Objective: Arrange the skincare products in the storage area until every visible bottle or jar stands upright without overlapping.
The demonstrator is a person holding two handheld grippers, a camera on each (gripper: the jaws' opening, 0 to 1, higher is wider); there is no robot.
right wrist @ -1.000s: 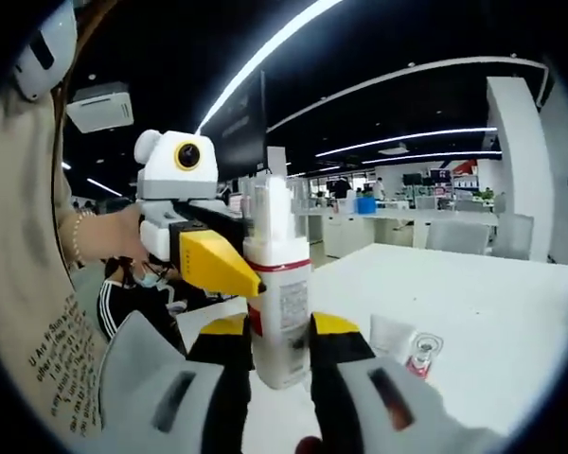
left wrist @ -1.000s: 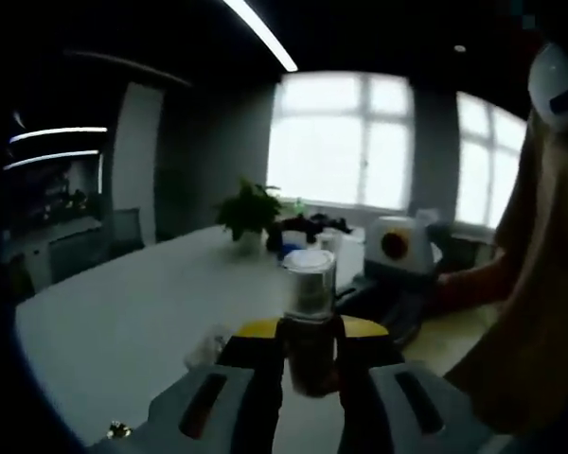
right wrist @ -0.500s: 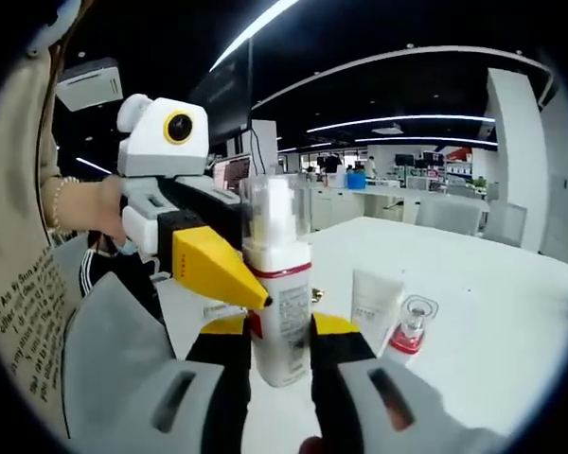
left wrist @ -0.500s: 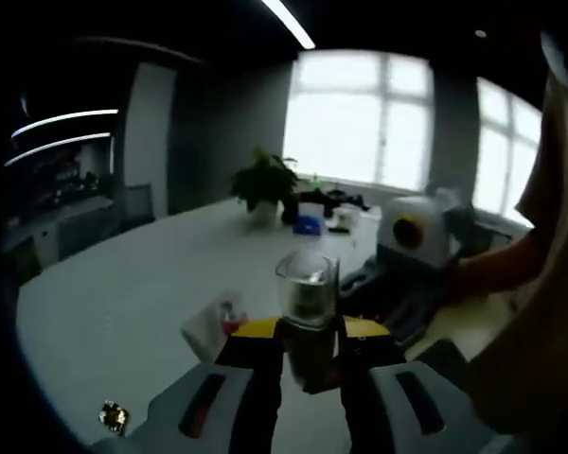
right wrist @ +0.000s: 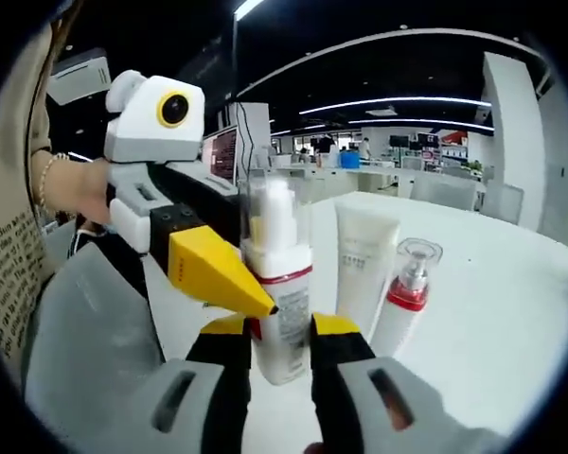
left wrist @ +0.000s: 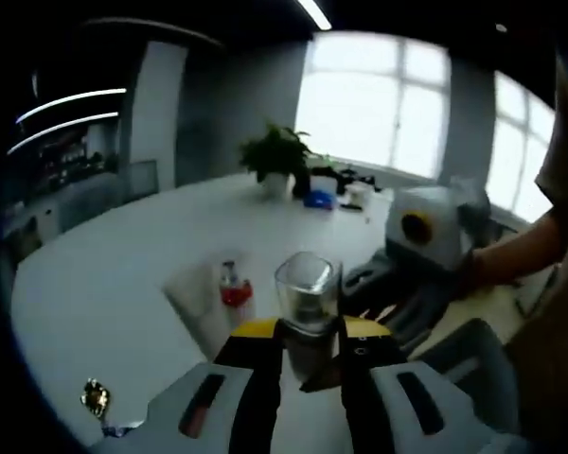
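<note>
in the left gripper view our left gripper clamps a clear-capped bottle upright between its jaws, a red pump bottle left beyond them. our right gripper grips a white bottle; right of its jaws stand a white tube and that pump bottle.

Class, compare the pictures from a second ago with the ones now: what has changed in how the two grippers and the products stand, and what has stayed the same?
Both grippers have carried their bottles nearer the white tube and red-collared pump bottle standing on the table; these now loom larger. The left gripper stays shut on the clear-capped bottle, the right gripper on the white pump bottle. Nothing was released.
</note>
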